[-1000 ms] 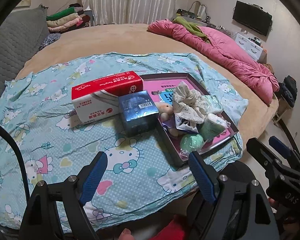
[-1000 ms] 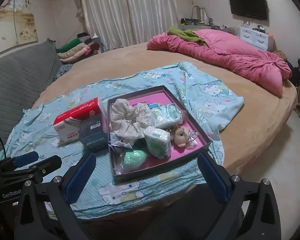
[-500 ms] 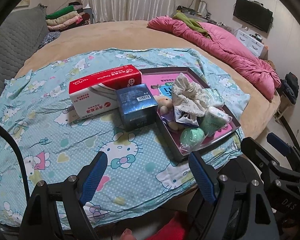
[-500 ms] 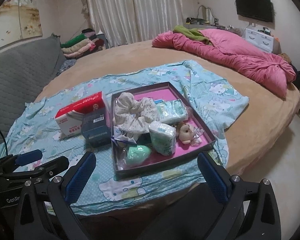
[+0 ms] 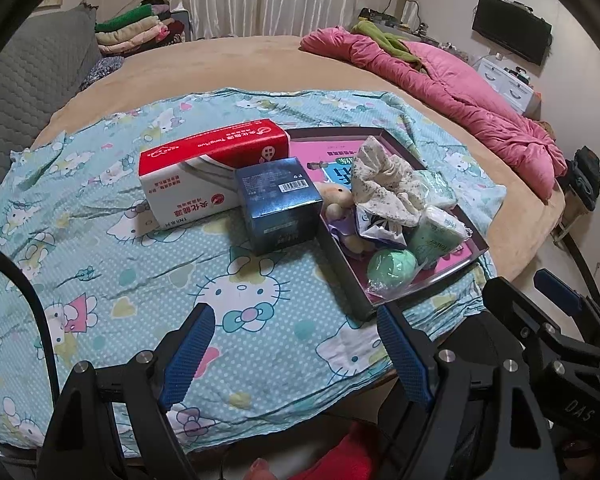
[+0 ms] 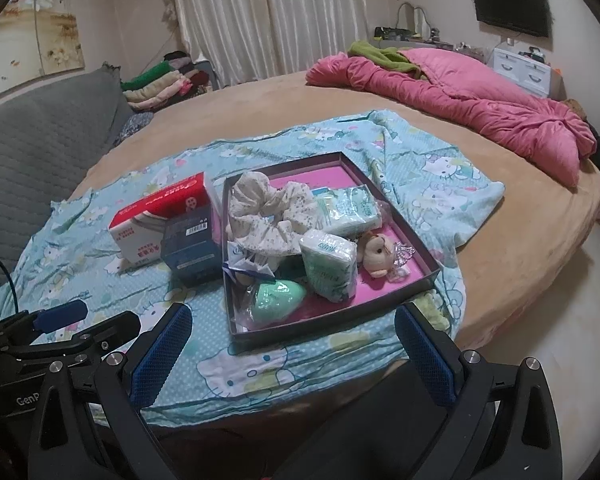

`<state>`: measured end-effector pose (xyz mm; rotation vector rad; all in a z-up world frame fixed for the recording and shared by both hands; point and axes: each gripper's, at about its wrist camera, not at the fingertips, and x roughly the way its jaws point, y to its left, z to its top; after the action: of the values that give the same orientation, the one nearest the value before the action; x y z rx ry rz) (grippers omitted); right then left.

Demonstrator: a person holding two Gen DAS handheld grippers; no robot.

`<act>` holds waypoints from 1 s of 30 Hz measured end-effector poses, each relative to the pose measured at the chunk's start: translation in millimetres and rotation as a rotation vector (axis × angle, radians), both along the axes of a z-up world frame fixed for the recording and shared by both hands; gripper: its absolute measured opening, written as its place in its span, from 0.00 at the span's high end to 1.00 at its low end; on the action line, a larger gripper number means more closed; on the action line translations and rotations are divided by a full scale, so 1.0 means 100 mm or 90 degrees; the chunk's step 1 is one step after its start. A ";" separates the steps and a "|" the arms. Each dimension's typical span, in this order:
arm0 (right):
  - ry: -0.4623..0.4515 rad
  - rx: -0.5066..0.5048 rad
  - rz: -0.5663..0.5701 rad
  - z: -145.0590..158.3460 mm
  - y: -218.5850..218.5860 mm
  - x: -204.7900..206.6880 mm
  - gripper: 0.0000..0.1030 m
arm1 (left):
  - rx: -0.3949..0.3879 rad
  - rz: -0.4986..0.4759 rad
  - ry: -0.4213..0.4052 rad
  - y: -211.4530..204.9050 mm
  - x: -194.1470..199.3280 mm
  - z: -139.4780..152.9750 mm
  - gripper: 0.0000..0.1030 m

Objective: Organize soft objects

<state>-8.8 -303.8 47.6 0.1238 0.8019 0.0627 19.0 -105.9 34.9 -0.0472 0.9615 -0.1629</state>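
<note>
A shallow dark tray [image 6: 430,278] [image 5: 338,254] with a pink bottom lies on a blue cartoon-print cloth [image 5: 112,280]. In it are a crumpled cream cloth [image 6: 268,212] [image 5: 384,184], two green tissue packs [image 6: 330,266] [image 6: 350,210], a green sponge in plastic [image 6: 276,300] [image 5: 392,268] and a small plush toy [image 6: 378,254] [image 5: 338,198]. My left gripper [image 5: 294,354] hangs open over the cloth's near edge, nothing between its fingers. My right gripper [image 6: 292,358] is open too, just short of the tray's near rim.
A red-and-white tissue box [image 5: 208,172] and a dark blue box [image 5: 278,204] stand left of the tray. The round bed [image 6: 260,104] holds a pink quilt [image 6: 460,96] at the far right. A grey padded headboard [image 6: 32,152] rises at the left; floor [image 6: 548,320] lies to the right.
Both views have drifted slightly; the tray and boxes sit a little nearer and lower in frame. Both grippers stay open and nothing on the cloth has moved.
</note>
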 end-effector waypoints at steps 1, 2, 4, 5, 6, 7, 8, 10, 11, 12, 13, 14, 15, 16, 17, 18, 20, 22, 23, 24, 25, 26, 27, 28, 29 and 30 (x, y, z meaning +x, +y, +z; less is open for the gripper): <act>0.000 0.000 0.000 0.00 0.01 0.00 0.02 | 0.000 0.001 0.000 0.00 0.00 0.00 0.20; -0.001 -0.001 0.000 0.00 0.00 0.00 0.02 | 0.000 0.000 -0.001 0.00 0.00 0.00 0.20; -0.001 -0.001 0.000 0.00 0.01 0.00 0.02 | 0.001 0.001 0.000 0.00 0.00 -0.01 0.20; -0.002 -0.001 0.001 0.00 0.01 0.00 0.02 | 0.001 0.001 -0.001 0.00 0.00 0.00 0.20; -0.001 -0.001 0.002 0.00 0.01 0.00 0.02 | 0.002 0.001 -0.002 0.01 -0.01 0.00 0.20; -0.002 -0.001 0.002 -0.01 0.01 0.00 0.02 | 0.002 0.001 -0.001 0.01 -0.01 0.00 0.20; -0.002 -0.001 0.003 -0.01 0.02 -0.01 0.02 | 0.002 0.001 -0.001 0.01 -0.01 0.00 0.20; -0.003 -0.002 0.003 -0.01 0.02 -0.01 0.02 | 0.003 0.001 -0.001 0.01 -0.01 0.00 0.20; -0.003 -0.001 0.004 0.00 0.02 -0.01 0.02 | 0.003 0.001 -0.001 0.01 -0.01 0.00 0.20; -0.003 -0.002 0.005 -0.01 0.03 -0.01 0.02 | 0.003 0.001 -0.002 0.01 -0.01 0.00 0.20; -0.005 -0.003 0.007 0.00 0.03 -0.01 0.02 | 0.003 0.001 -0.002 0.01 -0.01 0.00 0.20; -0.006 -0.003 0.008 0.00 0.03 -0.01 0.02 | 0.002 0.001 -0.002 0.01 -0.01 0.00 0.20; -0.007 -0.003 0.010 0.01 0.04 -0.01 0.02 | 0.002 0.001 -0.001 0.00 -0.01 0.00 0.20; -0.008 -0.004 0.011 0.01 0.04 -0.02 0.02 | 0.002 0.001 -0.001 0.01 -0.01 0.00 0.20; -0.008 -0.005 0.012 0.01 0.05 -0.02 0.02 | 0.005 0.002 -0.002 0.01 -0.01 0.00 0.20; -0.008 -0.004 0.012 0.01 0.05 -0.02 0.02 | 0.004 0.003 -0.002 0.01 0.00 0.00 0.20; -0.008 -0.004 0.012 0.01 0.05 -0.02 0.02 | 0.006 0.003 -0.002 0.01 -0.01 0.00 0.20; -0.009 -0.004 0.012 0.01 0.05 -0.02 0.02 | 0.006 0.004 -0.001 0.02 0.00 0.00 0.20; -0.009 -0.004 0.012 0.01 0.05 -0.02 0.02 | 0.006 0.004 -0.001 0.02 0.00 0.00 0.20; -0.009 -0.004 0.012 0.01 0.05 -0.02 0.02 | 0.006 0.004 -0.001 0.02 0.00 0.00 0.20; -0.008 -0.004 0.012 0.01 0.05 -0.02 0.02 | 0.007 0.004 0.000 0.03 0.00 0.00 0.20; -0.009 -0.004 0.012 0.01 0.05 -0.02 0.02 | 0.007 0.005 0.000 0.02 0.00 0.00 0.20; -0.009 -0.004 0.012 0.01 0.05 -0.02 0.02 | 0.008 0.005 0.001 0.03 0.00 0.00 0.20; -0.009 -0.004 0.012 0.01 0.05 -0.02 0.02 | 0.008 0.005 0.001 0.04 0.01 -0.01 0.20; -0.009 -0.004 0.012 0.01 0.05 -0.02 0.02 | 0.009 0.006 0.002 0.04 0.01 -0.01 0.20; -0.009 -0.004 0.012 0.01 0.05 -0.02 0.02 | 0.009 0.006 0.002 0.03 0.01 -0.01 0.20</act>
<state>-10.7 -298.6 48.5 0.1095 0.7895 0.0788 20.1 -102.6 33.8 -0.0385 0.9650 -0.1472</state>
